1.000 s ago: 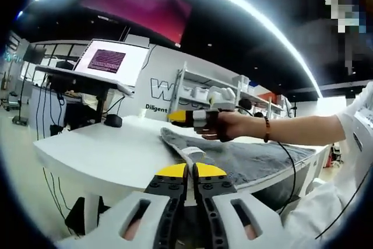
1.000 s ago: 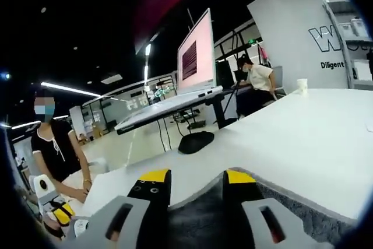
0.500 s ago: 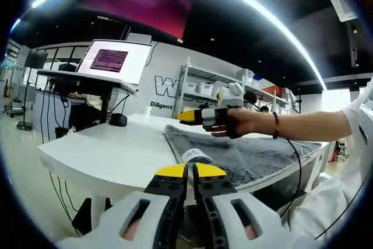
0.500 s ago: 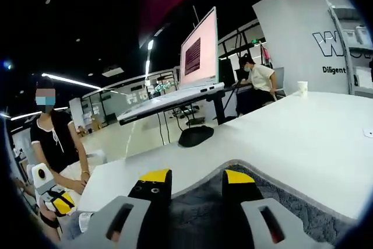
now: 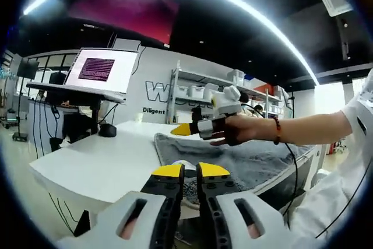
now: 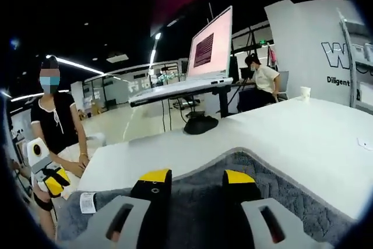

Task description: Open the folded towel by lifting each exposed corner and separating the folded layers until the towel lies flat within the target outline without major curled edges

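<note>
A grey towel [image 5: 250, 158] lies on the white table [image 5: 99, 161], reaching its near edge. A white label [image 5: 179, 163] sits at its near corner. My left gripper [image 5: 190, 170] is low, in front of that corner, its jaws nearly together with only a thin slit. A hand holds my right gripper [image 5: 182, 128] just above the towel's far part. In the right gripper view the right gripper [image 6: 195, 176] stands open over the towel [image 6: 280, 190], whose curved edge lies ahead. The left gripper [image 6: 51, 183] is off the table's end, near the label [image 6: 88, 202].
A laptop [image 5: 99, 68] on a raised stand is beyond the table's far side, with a black mouse-shaped object [image 6: 201, 124] and a paper cup [image 6: 301, 92] on the table [image 6: 303, 132]. Shelves [image 5: 198, 91] line the back wall. A seated person [image 6: 262, 77] works behind.
Both views have shifted, so that more of the towel shows under the right gripper. The slit between the left jaws has widened slightly. The right gripper stays open.
</note>
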{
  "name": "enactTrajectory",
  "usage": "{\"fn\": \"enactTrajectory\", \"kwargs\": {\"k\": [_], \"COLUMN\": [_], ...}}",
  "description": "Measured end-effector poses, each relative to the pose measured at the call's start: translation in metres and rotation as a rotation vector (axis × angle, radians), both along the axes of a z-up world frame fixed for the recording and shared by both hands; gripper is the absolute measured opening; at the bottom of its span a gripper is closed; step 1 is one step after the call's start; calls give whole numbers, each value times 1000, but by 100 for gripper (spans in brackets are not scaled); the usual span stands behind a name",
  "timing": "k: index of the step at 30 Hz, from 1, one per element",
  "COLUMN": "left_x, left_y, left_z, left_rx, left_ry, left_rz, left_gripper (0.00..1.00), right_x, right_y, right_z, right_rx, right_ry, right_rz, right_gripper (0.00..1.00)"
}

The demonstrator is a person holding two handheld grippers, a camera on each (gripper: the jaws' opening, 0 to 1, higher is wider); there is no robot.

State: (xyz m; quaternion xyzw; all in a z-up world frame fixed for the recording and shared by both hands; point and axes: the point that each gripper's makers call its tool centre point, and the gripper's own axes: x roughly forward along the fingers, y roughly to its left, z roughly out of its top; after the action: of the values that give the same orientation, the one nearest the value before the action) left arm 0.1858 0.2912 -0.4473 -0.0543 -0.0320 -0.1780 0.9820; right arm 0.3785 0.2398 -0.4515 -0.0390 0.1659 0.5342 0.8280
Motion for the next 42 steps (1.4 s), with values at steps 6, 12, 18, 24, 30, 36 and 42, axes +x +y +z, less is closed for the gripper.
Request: {"fn": "enactTrajectory", "kwargs": {"k": [6, 12, 18, 24, 30, 36, 42], "left_x": [1, 5, 9, 13, 15, 15, 18], "left_y": [-13, -22, -41, -60, -77, -92, -105], "left_z": [5, 10, 16, 24, 25, 29, 27], "left_rx": [12, 23, 43, 30, 50, 47, 60], "left_ry": [-5, -2, -2, -8, 4, -2, 8], "left_rz": [-42, -62, -107, -157, -199, -248, -266], "left_gripper": [10, 11, 14, 19, 24, 30, 35], "right_x": [-13, -17, -25, -46, -58, -71, -80], "right_y": [-7, -10, -19, -30, -43, -60, -78], "right_z": [-15, -12, -5, 9, 20, 23, 33], "right_rx": [-41, -14, -1, 27, -15, -22, 7], "right_ry": [-33, -35, -47, -77, -147, -165, -203], "right_rz": [14, 12, 10, 15, 26, 23, 17], "right_gripper": [33, 33, 35, 35, 41, 44, 44]}}
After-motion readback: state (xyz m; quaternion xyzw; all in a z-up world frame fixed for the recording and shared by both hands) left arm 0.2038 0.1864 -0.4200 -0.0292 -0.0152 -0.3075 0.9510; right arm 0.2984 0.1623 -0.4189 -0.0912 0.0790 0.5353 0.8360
